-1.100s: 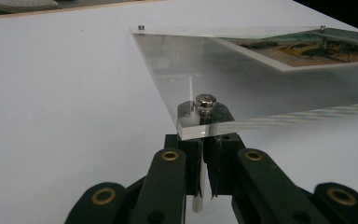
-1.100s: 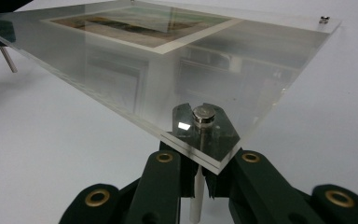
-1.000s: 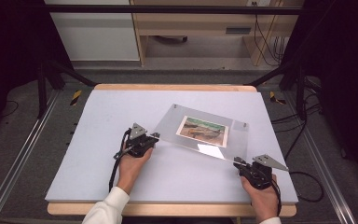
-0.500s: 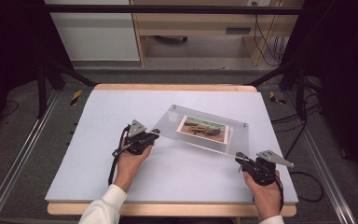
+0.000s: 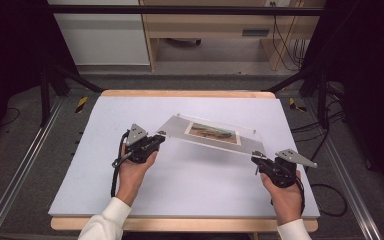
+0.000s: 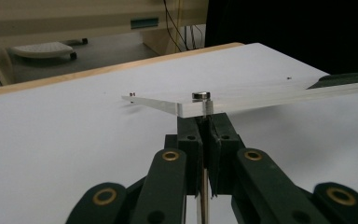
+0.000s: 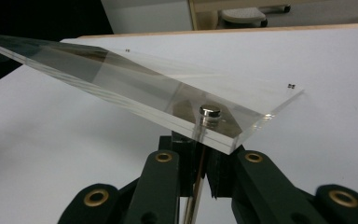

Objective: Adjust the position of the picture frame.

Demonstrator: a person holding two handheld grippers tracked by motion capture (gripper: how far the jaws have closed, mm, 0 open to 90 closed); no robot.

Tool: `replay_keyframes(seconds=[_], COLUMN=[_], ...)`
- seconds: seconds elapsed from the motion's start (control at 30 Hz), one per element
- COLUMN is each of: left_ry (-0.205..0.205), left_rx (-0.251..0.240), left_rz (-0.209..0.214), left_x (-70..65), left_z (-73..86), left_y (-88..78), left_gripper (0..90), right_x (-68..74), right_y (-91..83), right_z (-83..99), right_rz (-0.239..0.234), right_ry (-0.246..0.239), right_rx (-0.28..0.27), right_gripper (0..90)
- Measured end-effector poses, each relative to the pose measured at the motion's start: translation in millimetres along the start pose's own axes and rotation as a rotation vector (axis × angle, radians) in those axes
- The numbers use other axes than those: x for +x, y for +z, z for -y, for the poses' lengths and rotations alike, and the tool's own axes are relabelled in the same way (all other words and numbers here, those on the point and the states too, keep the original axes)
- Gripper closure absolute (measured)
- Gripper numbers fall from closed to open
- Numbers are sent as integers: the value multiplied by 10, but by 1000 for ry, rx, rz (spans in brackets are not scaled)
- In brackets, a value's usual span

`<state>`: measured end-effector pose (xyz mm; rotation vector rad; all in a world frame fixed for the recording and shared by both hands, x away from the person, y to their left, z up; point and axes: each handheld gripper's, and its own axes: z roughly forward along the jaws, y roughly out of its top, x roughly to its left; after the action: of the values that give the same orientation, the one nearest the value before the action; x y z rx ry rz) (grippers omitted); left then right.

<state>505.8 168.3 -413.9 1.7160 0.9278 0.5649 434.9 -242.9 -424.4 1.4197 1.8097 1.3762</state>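
Observation:
A clear acrylic photo frame (image 5: 215, 132) with a brown picture inside hangs tilted over the white board (image 5: 190, 185), its near edge lifted. My left gripper (image 5: 159, 136) is at the frame's near left corner. In the left gripper view that gripper (image 6: 207, 122) is shut on the thin metal pin under the corner's silver cap (image 6: 201, 95). My right gripper (image 5: 256, 159) is at the near right corner. In the right gripper view it (image 7: 200, 144) is shut on the pin below the silver cap (image 7: 209, 112). The acrylic frame (image 7: 121, 79) slopes away from it.
The white board lies on a wooden table (image 5: 180, 224) with metal rails (image 5: 15, 175) along both sides. A pale cabinet (image 5: 100, 35) and a wooden shelf (image 5: 215, 30) stand beyond the far edge. Black cables (image 5: 330, 190) trail at the right.
Both grippers have risen and carried the frame's near edge up with them, so the frame stands higher off the board and looks more steeply tilted.

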Motion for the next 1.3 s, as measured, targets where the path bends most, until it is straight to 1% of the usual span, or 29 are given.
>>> replay_keyframes(seconds=[0.03, 0.07, 0.1, 0.13, 0.17, 0.23, 0.33, 0.4, 0.47, 0.5, 0.53, 0.57, 0.63, 0.67, 0.7, 0.73, 0.77, 0.8, 0.83, 0.93, 0.97, 1.1, 1.3], left_ry=[1, 1, 4, 4, 11, 12, 14, 9, 5, -4, -11, -11, -22, -22, -28, -28, -32, -32, -33, -28, -33, -34, -37], left_rx=[-11, -11, -22, -22, -32, -42, -52, -64, -67, -72, -76, -76, -83, -83, -86, -86, -89, -89, -88, -85, -88, -87, -83], left_rz=[-8, -8, -13, -13, -23, -33, -47, -63, -68, -79, -87, -87, -104, -104, -114, -114, -122, -122, -128, -137, -141, -148, -146], left_x=[6, 6, 16, 16, 34, 58, 92, 149, 173, 221, 248, 248, 309, 309, 348, 348, 375, 375, 399, 422, 438, 456, 457], left_z=[-19, -19, -44, -44, -70, -85, -90, -80, -72, -53, -39, -39, -6, -6, 17, 17, 40, 40, 63, 85, 100, 126, 175], left_y=[-38, -38, -91, -91, -150, -206, -271, -347, -371, -420, -449, -449, -513, -513, -557, -557, -595, -595, -628, -656, -668, -678, -653], left_gripper=[846, 846, 846, 846, 846, 845, 845, 845, 845, 844, 844, 844, 844, 844, 844, 843, 843, 843, 842, 841, 841, 841, 840], right_x=[12, 12, 33, 33, 55, 73, 125, 156, 176, 221, 240, 240, 314, 314, 355, 370, 392, 392, 415, 434, 457, 478, 463], right_y=[10, 10, 36, 36, 64, 98, 180, 232, 262, 325, 347, 347, 441, 441, 495, 517, 549, 549, 601, 638, 674, 713, 735], right_z=[-16, -16, -54, -54, -90, -125, -188, -220, -239, -285, -300, -300, -354, -354, -380, -387, -396, -396, -402, -401, -393, -371, -346], right_rz=[2, 2, -9, -9, -20, -28, -40, -49, -54, -66, -72, -72, -88, -88, -94, -97, -98, -98, -102, -109, -115, -120, -118], right_ry=[-1, -1, -4, -4, -4, -10, -30, -38, -44, -56, -58, -58, -71, -71, -76, -77, -78, -78, -83, -81, -78, -72, -70], right_rx=[-5, -5, -19, -19, -25, -28, -30, -30, -30, -28, -29, -29, -26, -26, -23, -25, -25, -25, -23, -21, -18, -13, 0], right_gripper=[832, 832, 833, 833, 833, 833, 832, 832, 832, 833, 833, 833, 834, 834, 835, 835, 836, 836, 836, 837, 837, 837, 837])
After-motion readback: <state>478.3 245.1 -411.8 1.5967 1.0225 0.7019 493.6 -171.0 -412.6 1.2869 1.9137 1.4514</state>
